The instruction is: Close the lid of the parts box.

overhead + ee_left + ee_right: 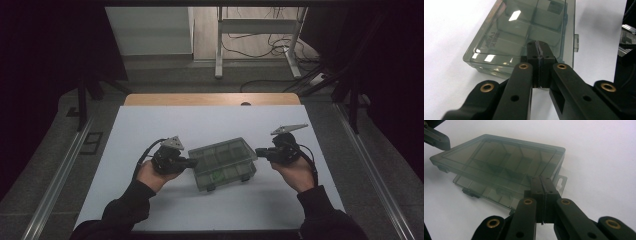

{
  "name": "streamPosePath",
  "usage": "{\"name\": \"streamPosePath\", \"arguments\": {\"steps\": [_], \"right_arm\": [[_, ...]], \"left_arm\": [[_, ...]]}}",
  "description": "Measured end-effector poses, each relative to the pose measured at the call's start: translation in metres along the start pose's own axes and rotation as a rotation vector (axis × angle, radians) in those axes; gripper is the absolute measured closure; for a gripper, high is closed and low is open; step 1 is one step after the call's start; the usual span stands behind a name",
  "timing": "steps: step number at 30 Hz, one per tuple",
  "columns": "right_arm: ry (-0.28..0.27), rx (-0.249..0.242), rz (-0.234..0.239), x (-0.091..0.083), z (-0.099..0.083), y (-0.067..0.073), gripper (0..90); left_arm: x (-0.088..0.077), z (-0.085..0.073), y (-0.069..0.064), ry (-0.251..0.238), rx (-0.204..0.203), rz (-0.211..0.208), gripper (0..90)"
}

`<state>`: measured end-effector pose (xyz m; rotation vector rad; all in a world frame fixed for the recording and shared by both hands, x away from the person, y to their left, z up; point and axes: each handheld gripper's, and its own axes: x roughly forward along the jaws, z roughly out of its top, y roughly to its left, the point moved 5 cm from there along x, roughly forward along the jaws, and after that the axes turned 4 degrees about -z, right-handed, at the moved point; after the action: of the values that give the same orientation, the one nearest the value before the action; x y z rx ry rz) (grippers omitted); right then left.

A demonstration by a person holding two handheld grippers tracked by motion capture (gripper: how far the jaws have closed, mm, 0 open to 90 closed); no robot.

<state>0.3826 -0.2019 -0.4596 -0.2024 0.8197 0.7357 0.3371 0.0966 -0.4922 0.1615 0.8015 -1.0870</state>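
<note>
The compartment box (223, 162) of smoky clear plastic lay on the white table (150, 130), lid closed, between the two grippers. The left gripper (192, 162) was clenched on nothing, its tips touching the box's near end wall. The right gripper (258, 152) was likewise clenched empty, its tips just beside the opposite end, at the hanger tab (561, 180).

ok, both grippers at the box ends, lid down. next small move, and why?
Probably open the right gripper beside the box. Both the right and the left gripper are shut with nothing between the jaws, one at each end of the box; shut jaws can only push, not grip the lid edge or the latches.
</note>
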Motion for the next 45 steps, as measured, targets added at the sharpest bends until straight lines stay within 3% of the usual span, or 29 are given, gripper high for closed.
{"name": "streamPosePath", "arguments": {"steps": [12, 23, 45], "right_arm": [[0.021, -0.022, -0.001, 0.005, -0.008, 0.004, 89.4], [0.049, -0.039, -0.007, 0.012, -0.015, 0.006, 89.4], [0.124, -0.067, -0.015, 0.03, -0.027, 0.008, 89.4]], "left_arm": [[-0.001, -0.006, -0.01, 0.007, -0.002, -0.011, 89.7], [0.01, -0.012, -0.021, 0.044, 0.01, -0.023, 89.4], [0.022, -0.02, -0.017, 0.09, -0.011, -0.002, 89.4]]}}
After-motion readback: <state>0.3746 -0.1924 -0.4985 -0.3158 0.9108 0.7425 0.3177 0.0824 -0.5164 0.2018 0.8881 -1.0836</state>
